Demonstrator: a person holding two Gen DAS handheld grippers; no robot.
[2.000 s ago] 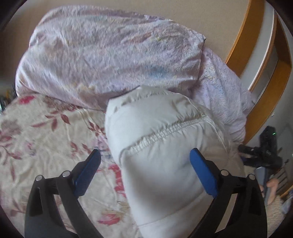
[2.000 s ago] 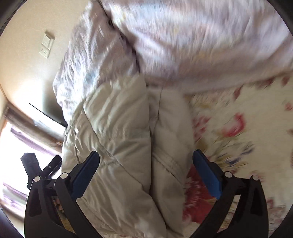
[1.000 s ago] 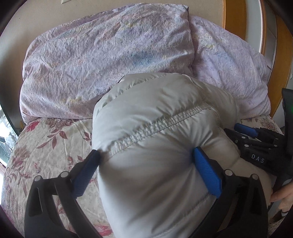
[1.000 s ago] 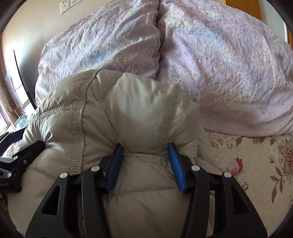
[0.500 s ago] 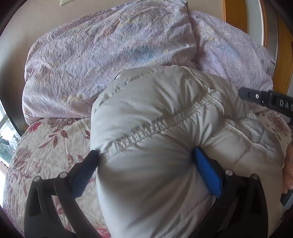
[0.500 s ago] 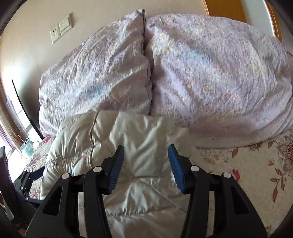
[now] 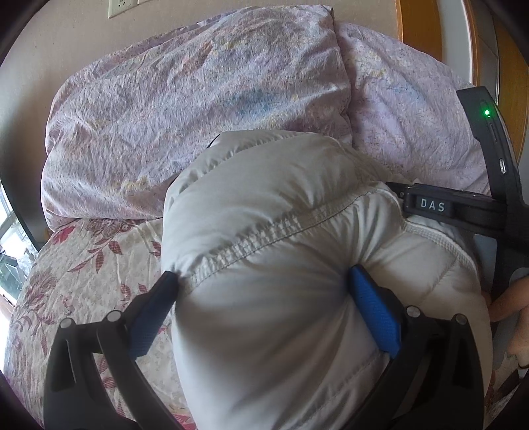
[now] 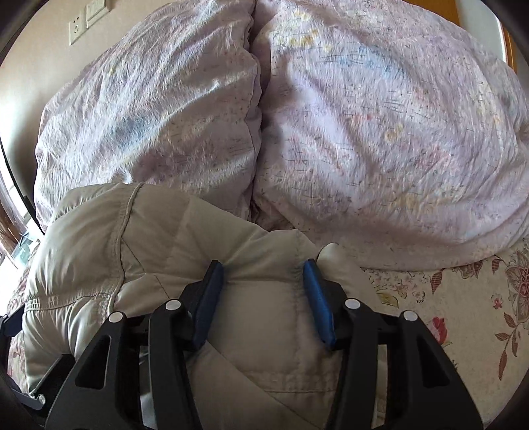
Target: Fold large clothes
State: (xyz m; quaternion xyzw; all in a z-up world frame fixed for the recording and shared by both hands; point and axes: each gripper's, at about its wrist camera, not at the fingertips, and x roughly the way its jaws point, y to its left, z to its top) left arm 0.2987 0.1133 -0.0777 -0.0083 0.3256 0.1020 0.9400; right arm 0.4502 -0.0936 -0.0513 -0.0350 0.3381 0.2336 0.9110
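Observation:
A puffy off-white down jacket [image 7: 264, 238] lies bundled on the flowered bedspread [image 7: 82, 274]. My left gripper [image 7: 261, 281] has its blue-padded jaws set wide around a thick roll of the jacket, pressing into both sides. In the right wrist view the jacket [image 8: 139, 238] fills the lower left. My right gripper [image 8: 264, 268] is closed partway on a fold of the jacket, with cloth bulging between the jaws. The right gripper's black body [image 7: 463, 205] shows at the right edge of the left wrist view.
Two lilac flowered pillows [image 8: 380, 132] lean against the wall behind the jacket. A wooden headboard or frame [image 7: 515, 82] stands at the far right. Wall sockets [image 8: 79, 23] sit at upper left. A window [image 7: 10, 251] is at the left edge.
My right gripper closed on the jacket fold and lifted it, then sank lower again. The left gripper stayed around the jacket roll. The right gripper's body came further into the left view.

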